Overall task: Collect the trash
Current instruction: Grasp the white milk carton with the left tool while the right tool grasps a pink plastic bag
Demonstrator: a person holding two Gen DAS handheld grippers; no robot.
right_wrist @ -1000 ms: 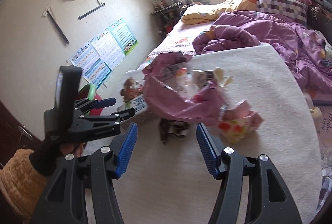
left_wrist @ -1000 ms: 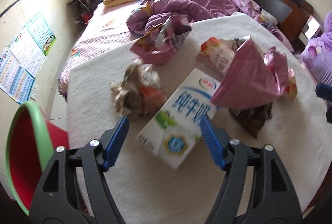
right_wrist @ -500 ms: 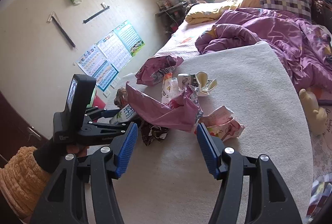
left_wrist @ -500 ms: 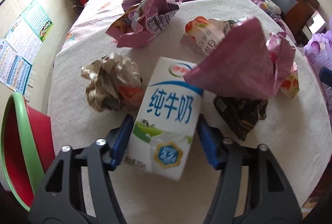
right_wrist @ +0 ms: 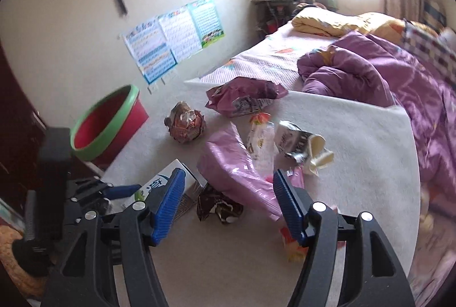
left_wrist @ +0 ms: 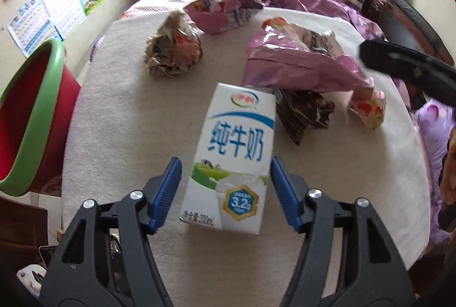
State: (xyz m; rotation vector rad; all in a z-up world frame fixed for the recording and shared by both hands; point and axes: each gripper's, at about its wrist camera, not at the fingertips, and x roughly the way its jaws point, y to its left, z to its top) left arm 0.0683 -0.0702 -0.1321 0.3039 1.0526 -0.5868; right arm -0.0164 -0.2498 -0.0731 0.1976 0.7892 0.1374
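Observation:
A white and blue milk carton (left_wrist: 236, 141) lies on the white-clothed table (left_wrist: 128, 122), its lower half between the jaws of my left gripper (left_wrist: 225, 178). Those jaws are opening: a gap shows at the left pad, and the right pad is at the carton's edge. My right gripper (right_wrist: 228, 201) hovers low over a pink bag (right_wrist: 236, 170) and a dark crumpled wrapper (right_wrist: 219, 207). Its jaws are opening too and press on nothing. The carton's end (right_wrist: 191, 176) shows in the right wrist view, just left of that gripper's left finger.
A red bin with a green rim (left_wrist: 37, 107) stands off the table's left edge. More trash lies around: a brown crumpled ball (left_wrist: 173, 53), a purple snack bag (left_wrist: 225, 10), a red-and-white packet (left_wrist: 369, 110). A bed with a purple quilt (right_wrist: 370, 73) lies behind.
The left gripper slid along the carton and rolled; its jaws narrowed onto the carton, then widened. The right gripper rolled and shifted left over the pink bag, so the bin came into its view.

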